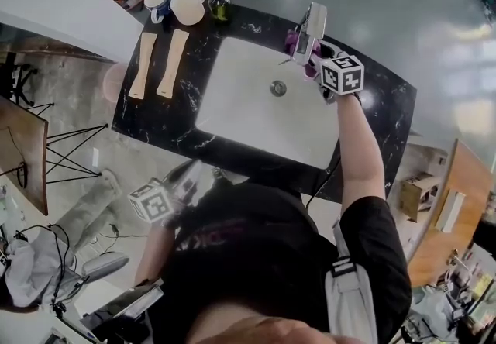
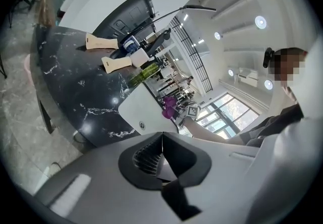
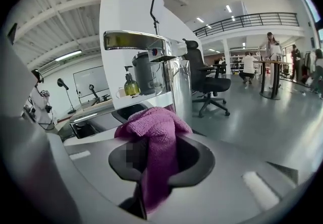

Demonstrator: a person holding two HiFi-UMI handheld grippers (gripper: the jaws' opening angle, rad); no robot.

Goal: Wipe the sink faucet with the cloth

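The chrome faucet (image 1: pixel 311 26) stands at the far rim of the white sink (image 1: pixel 232 94). In the right gripper view its spout (image 3: pixel 139 40) juts left from the upright column (image 3: pixel 180 92), just beyond the jaws. My right gripper (image 1: pixel 314 57) is shut on a purple cloth (image 3: pixel 155 134), which bunches over the jaw tips close against the faucet's base. In the head view the cloth (image 1: pixel 293 42) shows beside the faucet. My left gripper (image 1: pixel 190 180) hangs near the counter's front edge, close to my body. Its jaws (image 2: pixel 162 140) are shut with nothing between them.
On the black marble counter (image 1: pixel 163 122) left of the sink lie two wooden boards (image 1: pixel 144 63) (image 1: pixel 172 62). Behind them stand a blue mug (image 1: pixel 157 3), a white jug (image 1: pixel 187 7) and a green soap bottle (image 1: pixel 220 5). The drain (image 1: pixel 278 88) sits mid-basin.
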